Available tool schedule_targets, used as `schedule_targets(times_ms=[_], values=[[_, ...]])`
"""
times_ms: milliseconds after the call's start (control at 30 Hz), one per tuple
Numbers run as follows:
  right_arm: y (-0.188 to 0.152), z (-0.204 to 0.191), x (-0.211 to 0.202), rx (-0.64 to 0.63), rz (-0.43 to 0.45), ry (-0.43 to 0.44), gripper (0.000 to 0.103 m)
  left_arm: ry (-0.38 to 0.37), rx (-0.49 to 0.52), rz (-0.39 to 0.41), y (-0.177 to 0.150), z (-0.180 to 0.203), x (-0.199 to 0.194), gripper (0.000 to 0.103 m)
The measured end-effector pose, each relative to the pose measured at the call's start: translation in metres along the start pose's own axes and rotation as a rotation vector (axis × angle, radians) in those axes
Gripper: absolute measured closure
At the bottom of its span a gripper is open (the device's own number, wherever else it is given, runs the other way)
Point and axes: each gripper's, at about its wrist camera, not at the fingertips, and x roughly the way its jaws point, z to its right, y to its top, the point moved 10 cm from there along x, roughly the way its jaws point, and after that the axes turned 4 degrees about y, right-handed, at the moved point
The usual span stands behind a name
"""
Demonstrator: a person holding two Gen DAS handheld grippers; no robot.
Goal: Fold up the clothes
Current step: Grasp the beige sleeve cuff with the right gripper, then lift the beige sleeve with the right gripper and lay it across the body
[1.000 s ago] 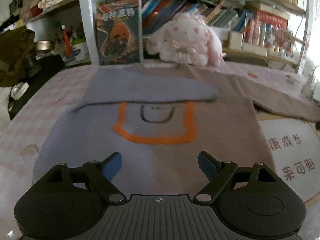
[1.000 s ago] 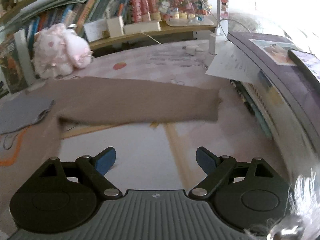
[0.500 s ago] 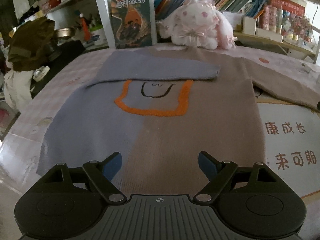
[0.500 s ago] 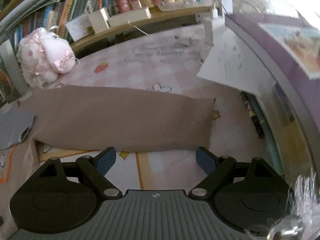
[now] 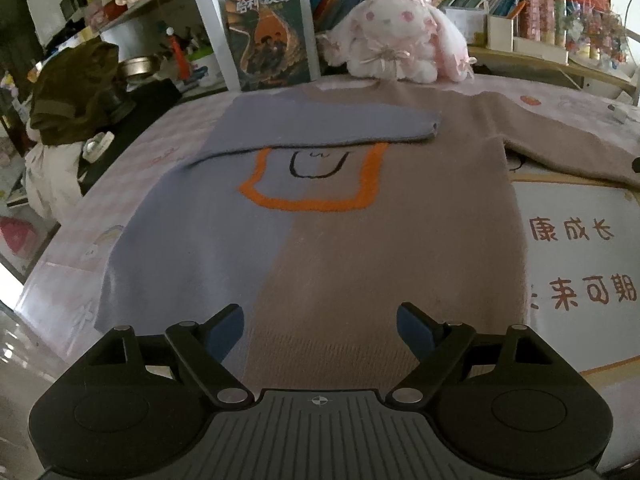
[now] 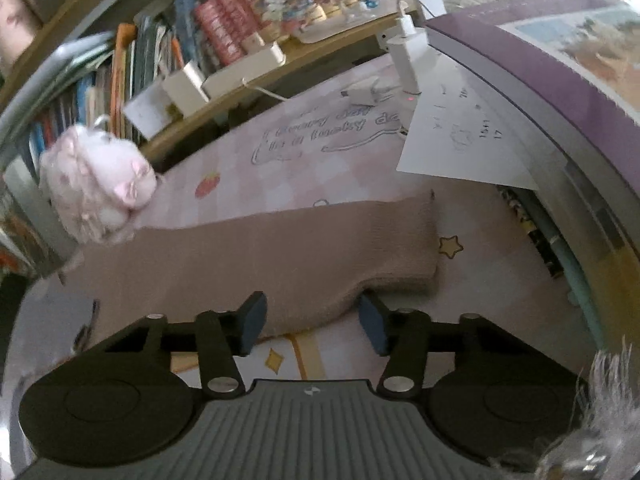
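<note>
The soft, limp sweater point(image 5: 360, 240) lay flat; its brown sleeve point(image 6: 280, 256) near the cuff looked best to pinch. Right tongs point(image 6: 312, 322) straddled it, spread; left tongs point(image 5: 320, 326) spread, empty.

A two-tone sweater point(image 5: 320, 232), blue-grey on one half and tan on the other, is lying flat on the pink checked tablecloth point(image 5: 176, 136). Its blue-grey sleeve point(image 5: 320, 128) is lying folded across the chest, just above an orange outline; the tan sleeve point(image 5: 568, 144) is stretching outward. The left gripper point(image 5: 320, 330) is hovering over the hem, jaws spread wide. A plush bunny point(image 5: 396, 52) is sitting beyond the collar.
</note>
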Motion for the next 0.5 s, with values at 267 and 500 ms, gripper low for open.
schedule_targets(times_ms=[267, 500], values=[[0.007, 0.015, 0.002, 0.076, 0.038, 0.008, 0.088, 0.007, 0.013, -0.009, -0.002, 0.001, -0.001, 0.017], [0.014, 0.009, -0.003, 0.050, 0.081, 0.038, 0.093, -0.006, 0.038, 0.002, 0.001, 0.007, 0.000, 0.017]])
